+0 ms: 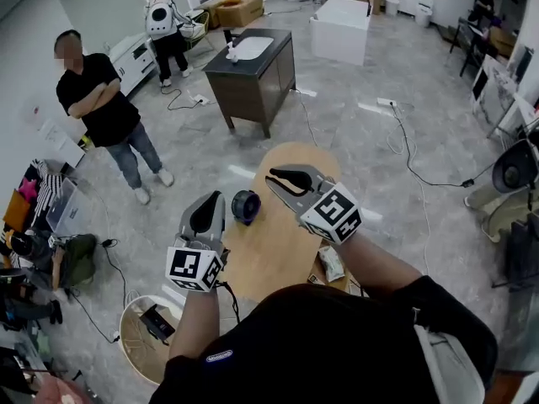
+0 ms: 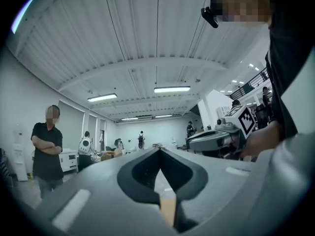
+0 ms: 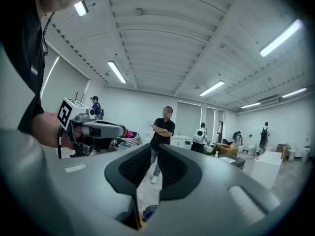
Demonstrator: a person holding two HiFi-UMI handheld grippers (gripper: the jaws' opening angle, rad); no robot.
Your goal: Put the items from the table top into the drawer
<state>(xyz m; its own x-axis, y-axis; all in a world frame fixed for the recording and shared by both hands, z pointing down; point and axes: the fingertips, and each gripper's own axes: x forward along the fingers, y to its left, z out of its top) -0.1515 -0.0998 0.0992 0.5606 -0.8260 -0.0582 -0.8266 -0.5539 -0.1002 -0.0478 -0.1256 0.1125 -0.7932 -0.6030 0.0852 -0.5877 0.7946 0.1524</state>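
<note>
A round wooden table top [image 1: 282, 234] lies below me. On its left part sits a dark round item with a blue rim [image 1: 246, 206]. My left gripper [image 1: 211, 199] hovers just left of that item, jaws shut and empty [image 2: 158, 150]. Held above the table's far part, just right of the item, my right gripper [image 1: 275, 176] also has its jaws together with nothing between them [image 3: 151, 147]. The round item [image 3: 149, 213] shows low through the gap in the right gripper view. A crinkly packet [image 1: 331, 263] lies at the table's near right edge, in what looks like an open drawer.
A person with folded arms [image 1: 105, 99] stands on the floor to the left. A dark sink cabinet [image 1: 253, 66] and a white box [image 1: 341, 28] stand beyond the table. Cables [image 1: 404, 154] cross the floor. A low round stand [image 1: 147, 331] sits near left.
</note>
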